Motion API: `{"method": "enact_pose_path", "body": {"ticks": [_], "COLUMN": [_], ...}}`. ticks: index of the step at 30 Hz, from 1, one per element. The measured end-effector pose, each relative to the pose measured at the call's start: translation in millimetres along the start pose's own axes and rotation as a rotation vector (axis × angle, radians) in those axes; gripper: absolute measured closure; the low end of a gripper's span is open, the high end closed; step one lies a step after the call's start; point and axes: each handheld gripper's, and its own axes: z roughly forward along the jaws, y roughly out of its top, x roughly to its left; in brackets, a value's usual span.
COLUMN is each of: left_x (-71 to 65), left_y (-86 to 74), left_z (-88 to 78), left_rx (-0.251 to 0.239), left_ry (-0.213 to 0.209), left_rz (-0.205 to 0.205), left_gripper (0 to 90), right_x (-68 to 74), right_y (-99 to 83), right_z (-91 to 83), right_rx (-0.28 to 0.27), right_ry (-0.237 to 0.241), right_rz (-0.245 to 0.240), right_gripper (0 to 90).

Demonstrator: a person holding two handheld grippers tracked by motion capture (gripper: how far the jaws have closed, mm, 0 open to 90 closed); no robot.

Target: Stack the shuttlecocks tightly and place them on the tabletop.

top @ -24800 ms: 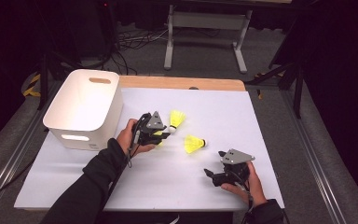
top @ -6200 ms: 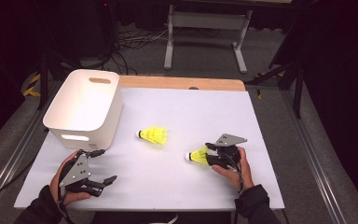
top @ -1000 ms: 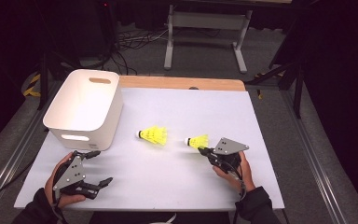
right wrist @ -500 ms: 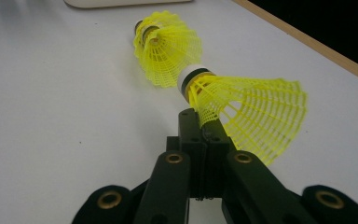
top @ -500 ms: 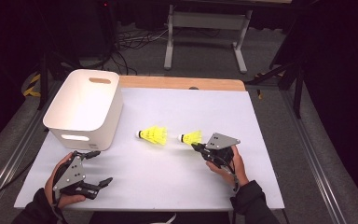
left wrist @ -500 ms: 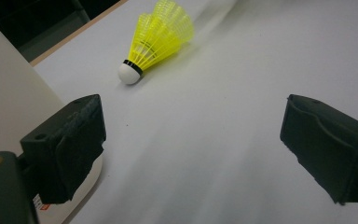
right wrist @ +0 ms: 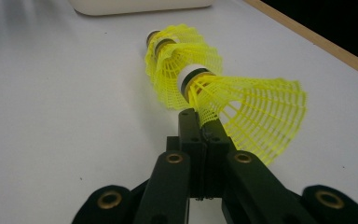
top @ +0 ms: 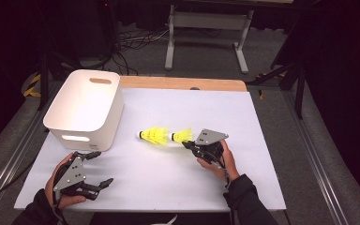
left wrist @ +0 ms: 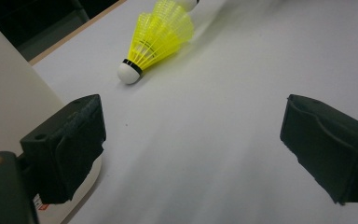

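Shuttlecock [right wrist: 242,105] clamped in right gripper [top: 191,144] jaws, held level | left gripper [top: 101,168] jaws apart; resting on table [top: 262,140]

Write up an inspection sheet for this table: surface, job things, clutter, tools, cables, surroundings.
Surface: white table, wooden strip along its far edge.
Job's things: two yellow shuttlecocks. One shuttlecock lies on the table; the held shuttlecock points its cork into the other's skirt. A white bin stands at the table's left.
Clutter: nothing seen.
Tools: left tool open, holding nothing, resting near the bin. Right tool shut on the held shuttlecock's skirt.
Cables: a black cable trails from the right tool over the hand; more lie on the floor beyond the table.
Surroundings: dark room, a grey metal stand behind the table.
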Motion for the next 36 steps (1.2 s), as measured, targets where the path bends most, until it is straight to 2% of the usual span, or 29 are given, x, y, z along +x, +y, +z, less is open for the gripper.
{"method": "enact_pose_path", "body": {"ticks": [11,19,30,36], "left_x": [-0.4,-1.4,-1.7,-3.4], "left_y": [-0.1,0.1,-0.2,0.5], "left_z": [0.7,1.5,1.9,2.4], "left_rx": [-0.001,0.009,0.008,0.008], "left_ry": [-0.007,-0.015,-0.020,-0.026], "left_rz": [-0.003,0.002,0.000,0.005], "left_gripper": [7.5,7.4,7.5,7.6], "right_x": [2.6,3.9,6.7,9.0], "right_y": [6.7,10.0,13.3,15.0], "right_z": [22.9,33.0,48.2,55.6], "right_rx": [0.024,0.022,0.018,0.028], "right_ry": [0.024,0.035,0.064,0.070], "right_rz": [0.013,0.020,0.061,0.066], "right_gripper": [89.9,89.8,89.6,89.2]}}
